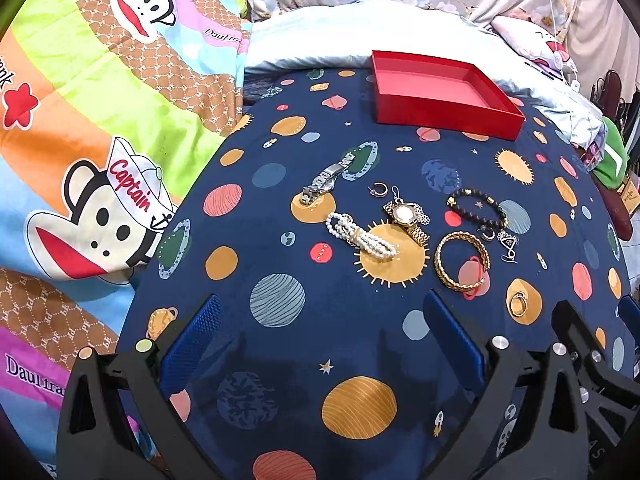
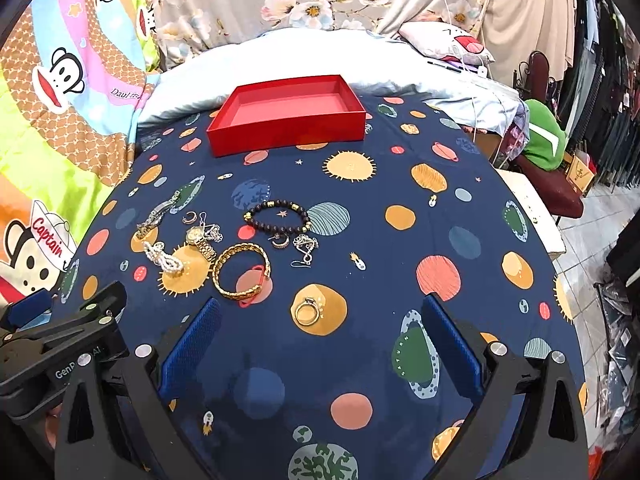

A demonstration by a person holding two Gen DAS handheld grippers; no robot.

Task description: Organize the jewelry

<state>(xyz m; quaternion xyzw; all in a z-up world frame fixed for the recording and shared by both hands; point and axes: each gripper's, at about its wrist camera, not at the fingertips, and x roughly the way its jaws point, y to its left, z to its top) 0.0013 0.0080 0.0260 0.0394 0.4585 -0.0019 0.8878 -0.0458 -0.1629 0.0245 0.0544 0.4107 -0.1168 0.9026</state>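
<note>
Several pieces of jewelry lie on a navy planet-print cloth [image 1: 340, 344]: a silver watch band [image 1: 326, 178], a pearl bracelet [image 1: 360, 236], a gold watch [image 1: 406, 216], a gold bangle [image 2: 240, 249], a black bead bracelet [image 2: 276, 205], a silver pendant [image 2: 306, 246] and a gold ring [image 2: 297, 313]. An empty red box [image 2: 288, 136] stands behind them. My left gripper [image 1: 320, 300] is open, hovering short of the pearls. Beside it, my right gripper [image 2: 320, 302] is open with the ring lying between its fingertips, untouched.
A pale blue pillow [image 1: 320, 40] lies behind the box, and a cartoon monkey blanket [image 1: 100, 140] covers the left. On the right the surface drops off to a tiled floor [image 2: 580, 240]; a chair with green cloth [image 2: 544, 140] and hanging clothes stand there.
</note>
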